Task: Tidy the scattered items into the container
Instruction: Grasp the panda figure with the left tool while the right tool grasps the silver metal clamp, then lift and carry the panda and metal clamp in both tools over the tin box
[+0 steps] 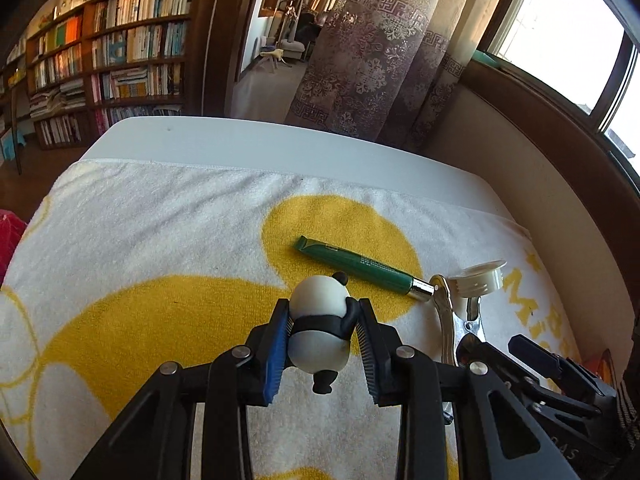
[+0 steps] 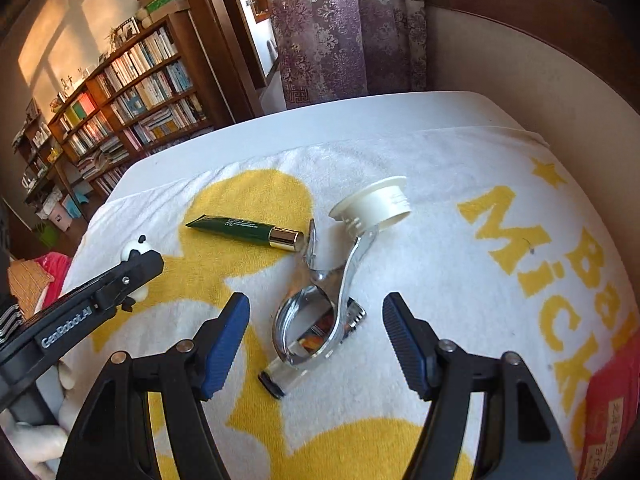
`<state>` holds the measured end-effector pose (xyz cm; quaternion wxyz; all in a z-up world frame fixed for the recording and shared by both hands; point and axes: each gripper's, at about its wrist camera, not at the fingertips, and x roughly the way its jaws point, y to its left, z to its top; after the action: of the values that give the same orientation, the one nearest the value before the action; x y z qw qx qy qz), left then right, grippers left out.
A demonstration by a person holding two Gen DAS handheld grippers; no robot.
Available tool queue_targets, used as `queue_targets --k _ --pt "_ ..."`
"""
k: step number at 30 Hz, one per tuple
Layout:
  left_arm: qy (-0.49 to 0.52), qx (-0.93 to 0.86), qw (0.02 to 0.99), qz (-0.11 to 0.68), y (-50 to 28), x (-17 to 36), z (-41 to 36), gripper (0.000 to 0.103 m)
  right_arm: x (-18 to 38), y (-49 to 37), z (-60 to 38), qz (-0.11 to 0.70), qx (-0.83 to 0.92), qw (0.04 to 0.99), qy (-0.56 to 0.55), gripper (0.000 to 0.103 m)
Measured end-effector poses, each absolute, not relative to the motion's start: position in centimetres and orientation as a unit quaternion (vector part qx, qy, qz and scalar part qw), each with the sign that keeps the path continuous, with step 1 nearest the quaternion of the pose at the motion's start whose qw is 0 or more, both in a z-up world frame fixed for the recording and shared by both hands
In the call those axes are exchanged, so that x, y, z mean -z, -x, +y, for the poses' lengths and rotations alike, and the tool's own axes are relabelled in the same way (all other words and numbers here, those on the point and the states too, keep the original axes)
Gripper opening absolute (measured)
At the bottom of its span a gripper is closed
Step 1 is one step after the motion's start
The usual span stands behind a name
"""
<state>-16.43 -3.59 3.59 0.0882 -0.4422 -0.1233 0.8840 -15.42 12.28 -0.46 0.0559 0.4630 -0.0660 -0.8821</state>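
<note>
Left wrist view: left hand-held gripper (image 1: pixel 322 344) clenched on a panda figurine (image 1: pixel 319 322), lifted over the yellow-and-white towel (image 1: pixel 160 240) — green tube (image 1: pixel 360 266) just ahead, metal clamp (image 1: pixel 454 320) and white threaded cap (image 1: pixel 478 278) ahead-right.

Right wrist view: right hand-held gripper (image 2: pixel 316 340) released, jaws wide — clamp (image 2: pixel 320 312) lies between them, untouched; cap (image 2: pixel 374 204) and tube (image 2: pixel 244 230) beyond.

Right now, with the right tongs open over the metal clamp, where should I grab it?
Grip the metal clamp from above across its rounded spring loop, the widest part, lying between the open right tongs. Its thin handles run off toward the white cap, so avoid those.
</note>
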Motion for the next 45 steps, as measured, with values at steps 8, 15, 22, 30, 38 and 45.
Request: queue_targets --k 8,15,22,30,38,45 --pt "0.453 -0.878 0.084 -0.128 16.7 -2.8 -3.8 0.034 3.4 17.3 11.5 -0.015 0.870 0.016 -0.493 0.045" --pt "0.454 -0.879 0.088 -0.118 16.4 -2.8 -3.0 0.034 0.7 11.6 13.9 -0.060 0.873 0.062 -0.481 0.045" --pt "0.446 -0.884 0.103 -0.097 15.6 -3.6 -1.3 0.034 -1.6 5.2 16.3 -0.100 0.878 0.086 -0.461 0.045" --pt "0.427 -0.891 0.133 -0.077 13.8 -5.4 0.8 0.034 -2.7 0.6 19.2 -0.151 0.881 0.083 -0.441 0.045" --pt "0.410 -0.896 0.165 -0.049 11.8 -6.8 3.3 0.034 -5.2 -3.2 22.9 -0.189 0.898 0.059 -0.393 0.045" --pt "0.408 -0.891 0.196 -0.025 10.1 -7.1 5.7 0.034 -7.1 -7.1 28.8 -0.226 0.913 -0.004 -0.340 0.045"
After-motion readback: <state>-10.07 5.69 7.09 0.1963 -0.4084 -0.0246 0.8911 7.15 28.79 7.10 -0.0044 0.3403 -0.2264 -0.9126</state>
